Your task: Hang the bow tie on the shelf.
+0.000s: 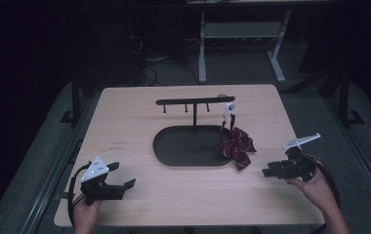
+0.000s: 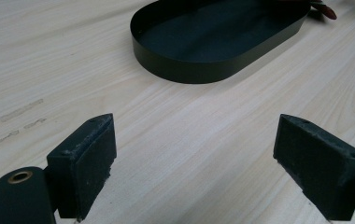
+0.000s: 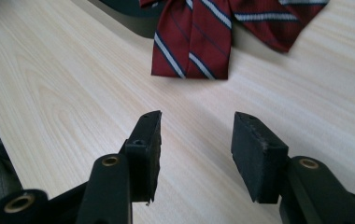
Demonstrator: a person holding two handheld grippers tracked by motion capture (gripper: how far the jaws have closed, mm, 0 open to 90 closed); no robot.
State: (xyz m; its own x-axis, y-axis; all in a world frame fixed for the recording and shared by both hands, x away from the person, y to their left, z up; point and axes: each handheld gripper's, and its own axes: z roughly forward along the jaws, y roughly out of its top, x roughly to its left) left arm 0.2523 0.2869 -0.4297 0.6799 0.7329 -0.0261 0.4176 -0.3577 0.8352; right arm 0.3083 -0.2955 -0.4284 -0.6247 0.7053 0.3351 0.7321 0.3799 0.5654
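A: One item is in hand here: the striped bow tie (image 1: 236, 144). State its location.

B: It hangs by a white strap (image 1: 229, 111) from the right end of the black hanger bar (image 1: 193, 102), with its lower loops draped over the 3 o'clock rim of the oval tray (image 1: 174, 151) and one tail lying on the surface (image 1: 139, 112). In the right gripper view that tail (image 3: 192, 42) lies at 12 o'clock, just ahead of the fingers.

A: Handling properties?

B: By judgement: light, soft woven fabric, fully limp. It will fold and sag when lifted and is not fragile. The weave should give the pads fair friction. The strap may snag on the bar.

A: Recommended grasp point?

B: Take the centre knot or the thick bunched fabric beside it. A pinch on a single tail lets the rest swing.

A: Right gripper (image 1: 271, 171) pose?

B: Held low over the surface at 4 o'clock from the tie, pointing toward it and near it without touching. Its fingers (image 3: 255, 154) stand moderately apart with nothing between them.

A: Left gripper (image 1: 125, 179)?

B: Near the surface's 7 o'clock corner, aimed at the tray and well apart from the tie. Its fingers (image 2: 89, 158) are spread wide and hold nothing.
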